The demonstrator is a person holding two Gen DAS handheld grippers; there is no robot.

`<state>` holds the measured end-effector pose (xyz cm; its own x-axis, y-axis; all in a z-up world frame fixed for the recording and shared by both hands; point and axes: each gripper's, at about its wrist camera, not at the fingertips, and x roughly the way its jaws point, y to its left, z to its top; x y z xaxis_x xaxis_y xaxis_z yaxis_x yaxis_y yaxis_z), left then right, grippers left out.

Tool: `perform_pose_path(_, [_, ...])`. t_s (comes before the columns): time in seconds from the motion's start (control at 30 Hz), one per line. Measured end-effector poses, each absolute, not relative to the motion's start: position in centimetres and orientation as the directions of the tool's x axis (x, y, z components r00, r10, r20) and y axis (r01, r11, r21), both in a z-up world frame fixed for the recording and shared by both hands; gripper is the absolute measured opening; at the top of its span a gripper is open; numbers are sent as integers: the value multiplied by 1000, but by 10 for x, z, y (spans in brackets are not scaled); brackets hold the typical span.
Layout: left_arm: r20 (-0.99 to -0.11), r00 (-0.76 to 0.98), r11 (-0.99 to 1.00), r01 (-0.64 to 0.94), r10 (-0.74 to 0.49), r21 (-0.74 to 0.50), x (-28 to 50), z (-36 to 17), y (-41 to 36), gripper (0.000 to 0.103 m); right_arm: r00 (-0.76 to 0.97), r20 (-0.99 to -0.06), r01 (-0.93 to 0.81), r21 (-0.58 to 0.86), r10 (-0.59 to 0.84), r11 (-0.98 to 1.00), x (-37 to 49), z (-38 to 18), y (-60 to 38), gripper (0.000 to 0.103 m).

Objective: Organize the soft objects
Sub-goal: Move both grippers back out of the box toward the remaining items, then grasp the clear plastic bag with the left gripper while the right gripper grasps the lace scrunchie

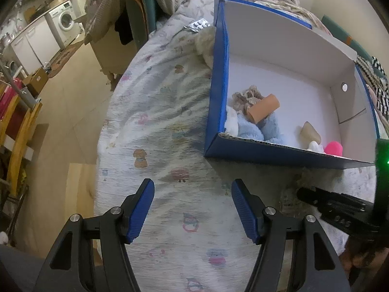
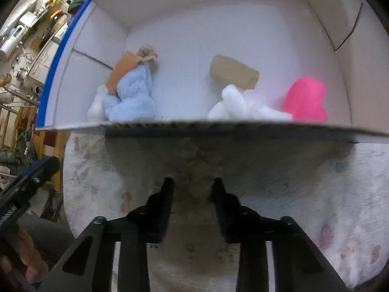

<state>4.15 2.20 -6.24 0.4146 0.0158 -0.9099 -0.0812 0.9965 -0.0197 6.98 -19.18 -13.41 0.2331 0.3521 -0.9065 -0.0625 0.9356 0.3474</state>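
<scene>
Nearest in the left wrist view, the left gripper hovers with jaws spread wide and nothing between them, over the printed bedspread. To its right, the right gripper sits low on the cover, jaws partly apart around a blurred brownish lump; whether it is gripped or only straddled I cannot tell. Just beyond stands the blue box, its near wall close ahead. Inside, near left, lie a blue plush with an orange roll; to the right are a beige piece, white fluff and a pink ball. The risk, I judge: lifting too low would catch the near wall, shoving the box or dropping a loosely pinched lump.
</scene>
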Motion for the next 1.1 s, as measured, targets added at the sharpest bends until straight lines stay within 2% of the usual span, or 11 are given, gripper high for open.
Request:
perform_pose_path(0.13, [-913,407,997,-71,6,-25,44,-66,13,63,279,-881,-59,382,383,922,64,-119,-203,22])
perform_pose_path(0.5, [-947,292,990,82,-138,-119,59,-103,-57,63,366,-865,28,378,343,925,47,-98,-252,19])
perform_pose_path(0.63, [-958,195,970,160,-211,-181,63,-124,-88,63,364,-866,33,379,342,925,45,-98,-257,19])
perform_pose_path(0.77, [-969,139,966,190,-205,-177,66,-142,-100,62,362,-871,25,365,332,931,44,-97,-259,19])
perform_pose_path(0.8, [-972,138,967,194,-191,-162,65,-145,-100,52,360,-872,23,362,330,932,43,-97,-260,19])
perform_pose_path(0.83, [-972,138,967,200,-190,-160,65,-146,-100,33,357,-874,22,361,330,932,43,-98,-260,19])
perform_pose_path(0.9, [-973,127,963,214,-192,-162,65,-148,-100,18,352,-876,18,360,331,933,42,-99,-259,19])
perform_pose_path(1.03, [-965,106,957,192,-239,-216,69,-147,-90,8,348,-875,-2,358,337,934,42,-98,-255,19])
perform_pose_path(1.1, [-967,110,961,185,-230,-208,68,-145,-86,8,346,-875,-14,355,338,935,42,-97,-252,19])
